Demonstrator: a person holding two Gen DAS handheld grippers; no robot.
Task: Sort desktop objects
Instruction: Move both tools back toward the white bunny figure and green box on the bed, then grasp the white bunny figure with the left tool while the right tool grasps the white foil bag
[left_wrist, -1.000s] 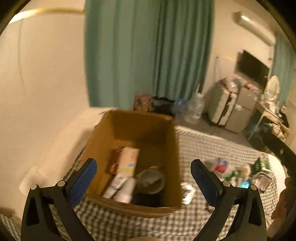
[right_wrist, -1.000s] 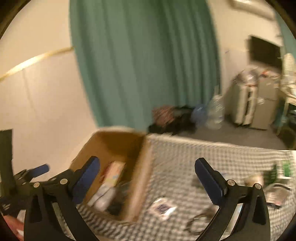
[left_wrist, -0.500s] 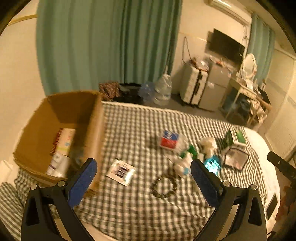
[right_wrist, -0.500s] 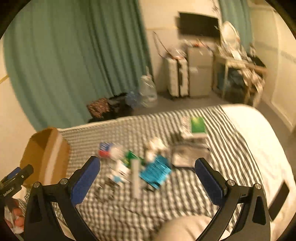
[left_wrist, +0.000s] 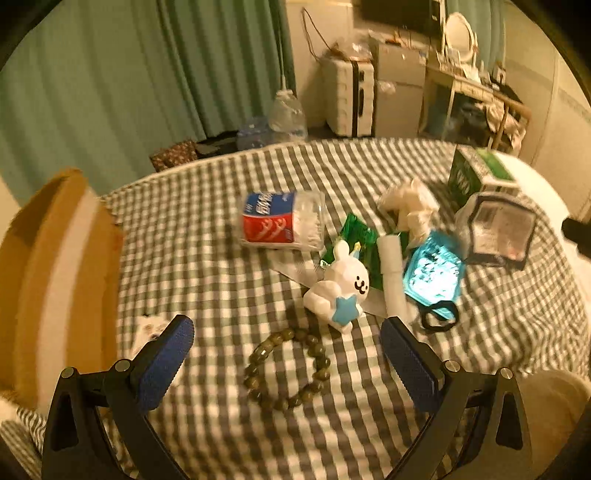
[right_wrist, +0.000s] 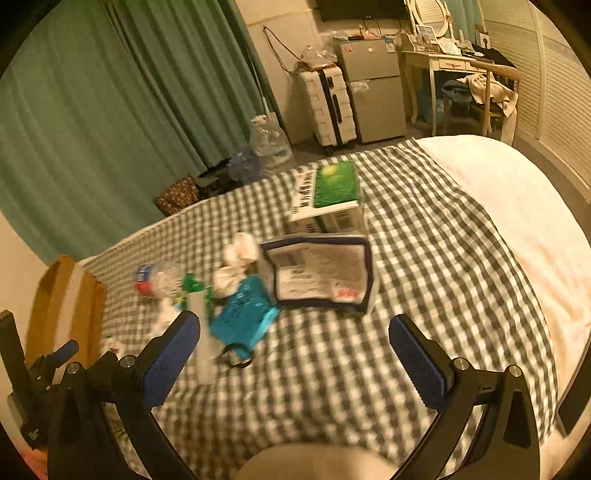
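Note:
On the checked bedspread (left_wrist: 207, 258) lies a pile of small objects. My left gripper (left_wrist: 286, 354) stands open above a green bead bracelet (left_wrist: 288, 365), with a white rabbit figure (left_wrist: 338, 291) just beyond. A crushed plastic bottle (left_wrist: 282, 221), a blue pouch (left_wrist: 434, 275), a white tube (left_wrist: 391, 273) and crumpled tissue (left_wrist: 408, 205) lie behind. My right gripper (right_wrist: 293, 356) is open and empty over bare cloth, near the blue pouch (right_wrist: 243, 314), a dark-rimmed clear pouch (right_wrist: 321, 273) and a green box (right_wrist: 328, 195).
A cardboard box (left_wrist: 48, 273) stands at the left edge of the bed. A small white packet (left_wrist: 147, 328) lies beside it. Green curtains, water jugs (left_wrist: 286, 114), a suitcase (right_wrist: 327, 107), a small fridge and a desk fill the room behind. White bedding (right_wrist: 517, 206) lies right.
Both views have swung from the cardboard box to the right, toward the pile of objects, and dropped closer to the bed. Both grippers stay open and empty.

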